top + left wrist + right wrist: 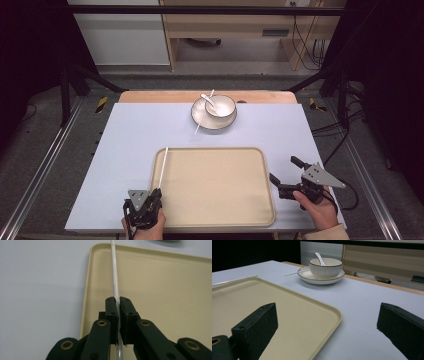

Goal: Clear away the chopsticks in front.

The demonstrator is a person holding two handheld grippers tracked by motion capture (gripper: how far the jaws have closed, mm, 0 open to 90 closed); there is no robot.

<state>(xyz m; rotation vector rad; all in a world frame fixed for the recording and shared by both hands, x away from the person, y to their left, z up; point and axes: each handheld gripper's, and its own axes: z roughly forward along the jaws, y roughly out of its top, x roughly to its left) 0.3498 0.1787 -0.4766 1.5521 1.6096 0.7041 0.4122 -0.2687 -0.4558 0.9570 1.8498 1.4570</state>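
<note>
A pale blue-grey table point(130, 150) on a wooden top stands on a grey floor between metal rails, with light cabinets beyond and dark surroundings at both sides. The left tongs point(118, 302), pressed together, pinch 1 thin, straight white chopstick point(115, 277) that runs along the left rim of the beige tray point(220, 185); the right tongs point(282, 170) hang spread just beside the tray's right edge. At the far edge a second chopstick point(204, 112) lies on a plate point(202, 119) bearing a ribbed white bowl point(220, 106) with a spoon point(208, 99).

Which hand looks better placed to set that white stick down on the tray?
The left. Its gripper is already shut on the white stick along the tray's left rim. The right gripper is open, holding nothing, beside the tray's right edge.
</note>
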